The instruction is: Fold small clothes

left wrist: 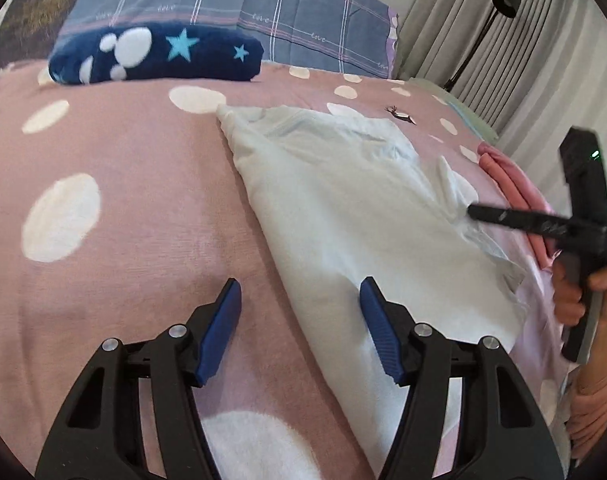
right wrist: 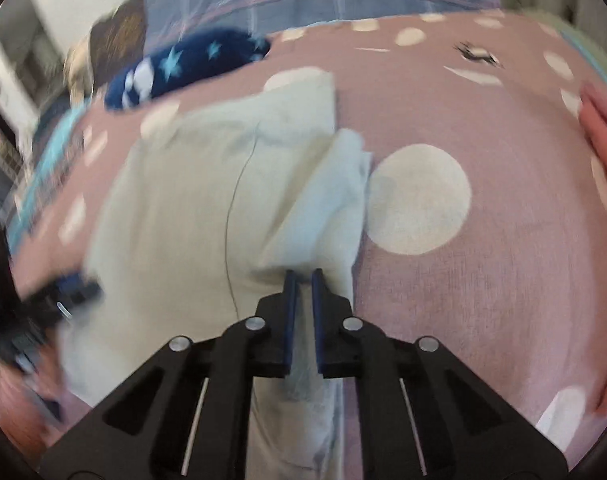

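Your right gripper is pinched nearly shut on the edge of the white cloth, which lies on the pink spotty blanket. The cloth runs long from its far corner down toward you, and your right hand has the side edge, so that hand is the one to carry it across. Your left gripper is wide open and holds nothing, its right finger over the cloth's near end. Only the right wrist view shows the pinch up close; it is blurry.

Bare bedspread left of garment
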`<state>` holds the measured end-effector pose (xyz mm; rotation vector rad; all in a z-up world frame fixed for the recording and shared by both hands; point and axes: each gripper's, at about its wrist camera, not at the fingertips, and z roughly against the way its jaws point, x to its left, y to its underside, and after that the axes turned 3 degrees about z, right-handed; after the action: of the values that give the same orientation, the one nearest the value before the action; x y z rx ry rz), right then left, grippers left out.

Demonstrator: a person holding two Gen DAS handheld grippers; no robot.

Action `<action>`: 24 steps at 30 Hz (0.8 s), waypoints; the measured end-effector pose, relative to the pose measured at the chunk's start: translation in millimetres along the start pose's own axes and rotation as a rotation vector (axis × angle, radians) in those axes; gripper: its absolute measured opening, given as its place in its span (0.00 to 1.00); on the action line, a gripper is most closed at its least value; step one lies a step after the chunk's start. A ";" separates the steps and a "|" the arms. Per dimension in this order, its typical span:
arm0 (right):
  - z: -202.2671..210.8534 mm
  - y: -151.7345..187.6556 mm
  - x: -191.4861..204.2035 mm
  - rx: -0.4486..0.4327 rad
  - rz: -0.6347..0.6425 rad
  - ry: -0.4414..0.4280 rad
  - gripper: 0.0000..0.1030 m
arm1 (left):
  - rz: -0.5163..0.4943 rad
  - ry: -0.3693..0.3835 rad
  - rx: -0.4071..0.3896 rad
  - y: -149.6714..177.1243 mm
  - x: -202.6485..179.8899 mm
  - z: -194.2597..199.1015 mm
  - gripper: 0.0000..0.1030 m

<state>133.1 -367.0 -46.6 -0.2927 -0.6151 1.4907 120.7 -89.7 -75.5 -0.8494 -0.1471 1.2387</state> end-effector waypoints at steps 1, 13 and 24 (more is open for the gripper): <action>7.4 -1.3 3.1 -0.026 0.026 0.003 0.30 | -0.010 -0.004 -0.002 -0.4 -0.9 2.5 0.62; -4.3 8.9 -37.7 0.014 -0.030 -0.099 0.49 | -0.023 -0.058 0.057 -30.1 -4.3 -21.7 0.62; -25.9 -10.8 -37.6 0.064 -0.010 -0.307 0.53 | -0.046 -0.041 0.081 -45.2 -5.3 -46.7 0.63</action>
<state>157.6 -399.9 -69.5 -0.0099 -0.8094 1.5551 178.3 -120.3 -77.3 -0.7465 -0.1477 1.2116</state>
